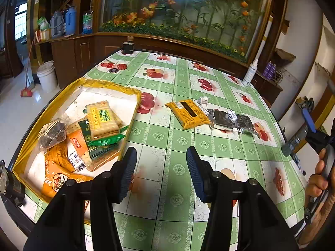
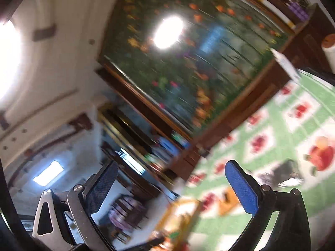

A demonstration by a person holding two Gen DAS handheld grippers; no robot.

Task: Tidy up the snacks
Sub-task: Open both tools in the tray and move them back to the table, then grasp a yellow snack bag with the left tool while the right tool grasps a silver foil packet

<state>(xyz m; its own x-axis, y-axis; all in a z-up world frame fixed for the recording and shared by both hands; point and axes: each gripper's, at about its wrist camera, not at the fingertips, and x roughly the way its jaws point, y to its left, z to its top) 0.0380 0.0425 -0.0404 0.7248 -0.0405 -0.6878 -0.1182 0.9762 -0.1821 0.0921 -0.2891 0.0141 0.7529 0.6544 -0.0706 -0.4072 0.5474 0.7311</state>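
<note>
Left wrist: left claw (image 1: pixel 161 173) parted, empty, above counter (image 1: pixel 180 146); snacks piled in yellow box (image 1: pixel 52 108); orange packet (image 1: pixel 189 114) and dark packet (image 1: pixel 232 121) well right of it. Right wrist: blurred, right claw (image 2: pixel 171 186) wide apart, empty.

My left gripper (image 1: pixel 161 173) has black angular arms with round black pivot bolts, and its fingers (image 1: pixel 194 167) wear dark blue ribbed pads. My right gripper (image 2: pixel 171 188) carries the same ribbed pads (image 2: pixel 240 188), a brighter blue on one side, darker on the other. One of its arms is bare silver metal with a triangular cut-out and silver screws; the other is black. My right hand (image 1: pixel 318 179) wraps a black handle.
</note>
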